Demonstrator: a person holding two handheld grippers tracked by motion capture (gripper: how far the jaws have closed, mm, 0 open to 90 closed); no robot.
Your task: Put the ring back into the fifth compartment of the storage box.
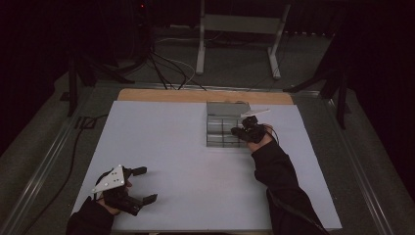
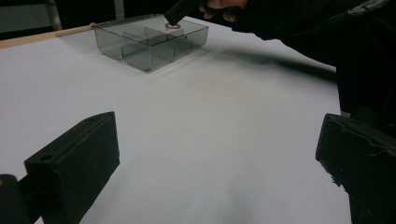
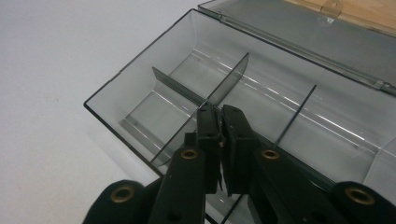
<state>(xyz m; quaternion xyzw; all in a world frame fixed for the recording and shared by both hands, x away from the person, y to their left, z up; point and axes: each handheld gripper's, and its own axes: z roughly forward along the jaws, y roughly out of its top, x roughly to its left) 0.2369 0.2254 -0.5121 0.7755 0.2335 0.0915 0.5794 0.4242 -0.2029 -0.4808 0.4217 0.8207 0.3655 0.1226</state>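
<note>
The right gripper [image 3: 219, 122] has its two black jaws pressed nearly together, with only a thin slit between the pads; whether anything thin is pinched there cannot be told from the right gripper view. Its tips hang over the open top of a clear smoky plastic compartment box [image 3: 140, 74], right above a thin inner divider [image 3: 229, 79] that runs away from the jaws, where a shorter cross divider [image 3: 175, 86] meets it. Beyond the compartments the box's hinged lid [image 3: 299, 28] lies folded back flat toward the wooden table edge [image 3: 369, 9]. In the left gripper view a small reddish ring [image 2: 172, 26] shows at the tip of the right gripper [image 2: 177, 14] above the box [image 2: 140, 53], though that view does not make clear what it is or whether it is held. From the high view the box [image 1: 218, 132] sits on the far right part of the white table sheet [image 1: 186, 166], and the right gripper [image 1: 244, 131] reaches into it from the box's right side, the dark sleeve [image 1: 279, 181] stretching up from the near edge. The left gripper [image 1: 139, 185] rests well apart at the near left corner of the sheet, its jaws spread wide with bare sheet between them.
</note>
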